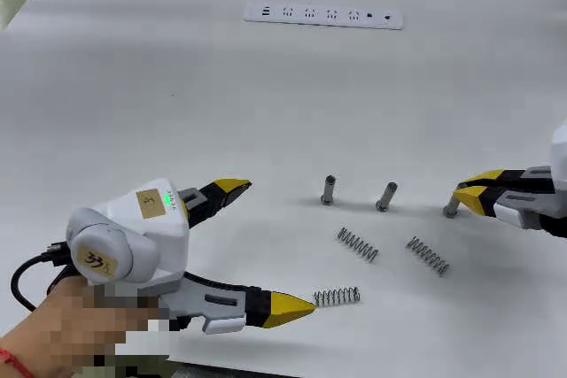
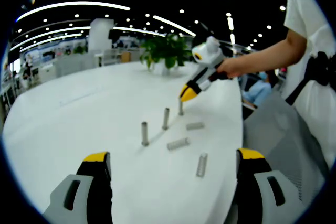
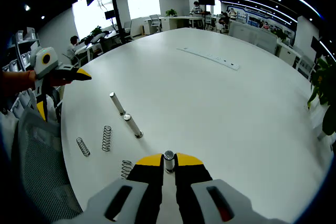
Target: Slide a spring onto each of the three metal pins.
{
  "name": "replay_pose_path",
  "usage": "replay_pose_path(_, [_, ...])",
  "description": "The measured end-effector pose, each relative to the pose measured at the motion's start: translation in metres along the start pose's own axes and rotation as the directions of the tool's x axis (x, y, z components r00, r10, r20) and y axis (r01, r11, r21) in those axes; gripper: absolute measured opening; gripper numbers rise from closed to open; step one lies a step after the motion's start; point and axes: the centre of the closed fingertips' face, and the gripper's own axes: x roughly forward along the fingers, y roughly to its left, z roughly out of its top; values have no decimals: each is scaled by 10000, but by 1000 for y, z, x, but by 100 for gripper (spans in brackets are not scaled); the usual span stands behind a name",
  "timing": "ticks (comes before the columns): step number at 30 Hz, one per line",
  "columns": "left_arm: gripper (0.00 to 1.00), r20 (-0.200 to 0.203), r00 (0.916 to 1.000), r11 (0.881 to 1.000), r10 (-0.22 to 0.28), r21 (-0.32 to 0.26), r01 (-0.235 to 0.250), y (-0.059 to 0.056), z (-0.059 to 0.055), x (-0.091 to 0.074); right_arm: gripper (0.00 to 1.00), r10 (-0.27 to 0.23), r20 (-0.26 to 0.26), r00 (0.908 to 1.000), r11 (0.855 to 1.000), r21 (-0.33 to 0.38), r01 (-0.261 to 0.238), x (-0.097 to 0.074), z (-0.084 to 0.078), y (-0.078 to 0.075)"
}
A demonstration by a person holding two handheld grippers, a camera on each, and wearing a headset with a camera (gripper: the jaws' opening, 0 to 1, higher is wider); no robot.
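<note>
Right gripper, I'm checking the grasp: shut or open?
Shut on the pin: the right gripper has its yellow tips against both its sides.

The left gripper (image 1: pixel 266 245) is white, its jaws black with yellow tips (image 1: pixel 288 304); green light (image 1: pixel 166 199), tan stickers (image 1: pixel 151 204) (one numbered), black cable (image 1: pixel 18 276), red wristband (image 1: pixel 7 360).

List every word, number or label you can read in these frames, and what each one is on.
"33": handwritten on the tan sticker on the left gripper's round end; a trailing mark is unclear.
The second tan sticker, on its top face: writing too blurred to read.
The white power strip: markings too small to read.
On the metal pin held by the right gripper: no marking visible.
</note>
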Motion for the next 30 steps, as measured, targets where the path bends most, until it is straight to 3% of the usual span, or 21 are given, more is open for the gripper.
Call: replay_pose_path(30, [100, 20, 10000, 10000, -58, 44, 58, -2, 1, 3, 10, 28, -89, 10000, 10000, 20, -28, -6, -9, 3])
